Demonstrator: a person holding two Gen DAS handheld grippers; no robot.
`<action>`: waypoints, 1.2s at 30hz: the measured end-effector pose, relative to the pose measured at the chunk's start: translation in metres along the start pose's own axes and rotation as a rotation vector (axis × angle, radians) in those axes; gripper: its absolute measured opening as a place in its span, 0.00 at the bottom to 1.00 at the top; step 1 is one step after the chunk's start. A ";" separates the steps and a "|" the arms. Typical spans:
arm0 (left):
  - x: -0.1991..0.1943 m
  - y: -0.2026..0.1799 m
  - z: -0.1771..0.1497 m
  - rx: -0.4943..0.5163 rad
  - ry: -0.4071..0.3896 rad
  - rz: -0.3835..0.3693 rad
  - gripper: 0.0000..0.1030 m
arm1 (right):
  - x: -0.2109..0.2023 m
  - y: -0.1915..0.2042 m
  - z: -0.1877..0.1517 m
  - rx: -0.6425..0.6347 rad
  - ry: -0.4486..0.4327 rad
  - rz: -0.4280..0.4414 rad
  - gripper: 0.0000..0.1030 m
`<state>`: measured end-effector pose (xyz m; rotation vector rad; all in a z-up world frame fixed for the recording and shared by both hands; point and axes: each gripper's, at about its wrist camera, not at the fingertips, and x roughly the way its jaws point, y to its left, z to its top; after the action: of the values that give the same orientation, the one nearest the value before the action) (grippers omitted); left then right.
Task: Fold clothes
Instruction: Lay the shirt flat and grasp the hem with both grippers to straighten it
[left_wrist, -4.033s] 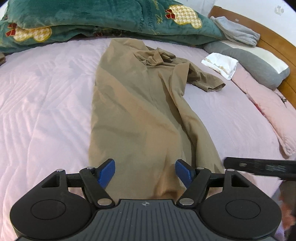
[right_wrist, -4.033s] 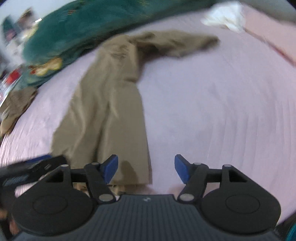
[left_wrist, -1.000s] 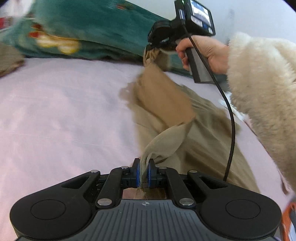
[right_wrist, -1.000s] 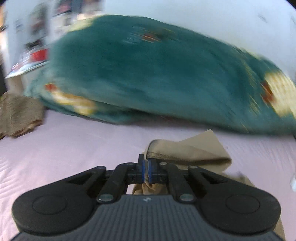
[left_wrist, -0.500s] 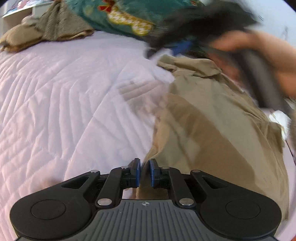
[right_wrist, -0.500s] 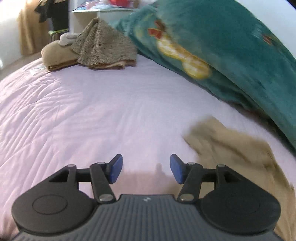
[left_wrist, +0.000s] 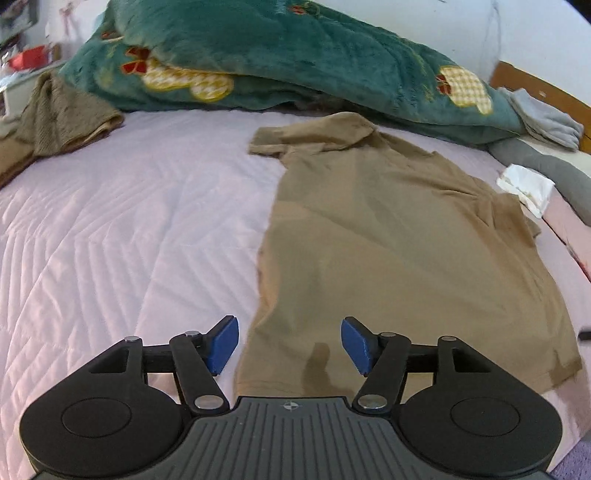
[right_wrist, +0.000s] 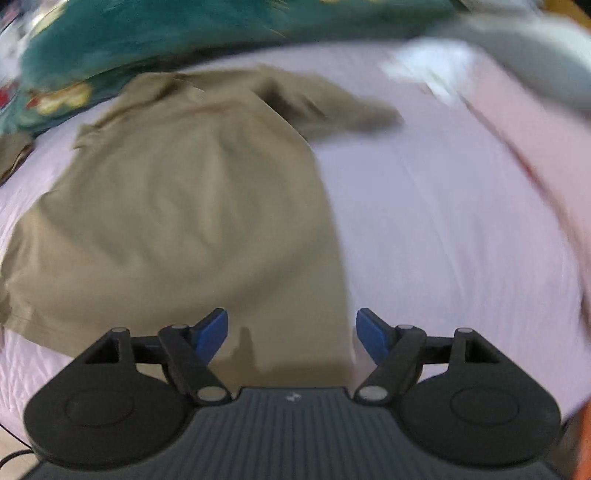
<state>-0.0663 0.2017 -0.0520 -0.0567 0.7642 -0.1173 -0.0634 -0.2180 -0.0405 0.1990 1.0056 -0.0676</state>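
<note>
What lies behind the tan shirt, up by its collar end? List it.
Directly behind the tan shirt lies a heaped teal blanket with yellow checked patches, its edge overhanging the collar. Beyond it, only wall. What lies under the blanket is covered.

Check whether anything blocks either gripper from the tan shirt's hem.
Nothing visible does. The tan shirt lies flat on the pink quilt; the left gripper and right gripper, jaws opening and empty, hover directly over its near hem.

Right wrist view motion-blurred; tan shirt (right_wrist: 184, 221) hem hidden behind tool body.
</note>
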 end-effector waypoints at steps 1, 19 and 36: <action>-0.001 -0.005 0.000 0.031 -0.008 0.011 0.63 | 0.005 -0.011 -0.009 0.038 -0.002 0.017 0.75; 0.021 -0.003 -0.028 0.134 0.072 -0.015 0.52 | 0.034 0.010 -0.023 -0.062 -0.056 0.080 0.05; -0.017 0.006 -0.013 0.041 0.080 -0.133 0.07 | -0.012 0.026 -0.026 -0.162 -0.014 0.022 0.03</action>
<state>-0.0870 0.2099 -0.0507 -0.0644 0.8375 -0.2627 -0.0875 -0.1877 -0.0402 0.0615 0.9902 0.0320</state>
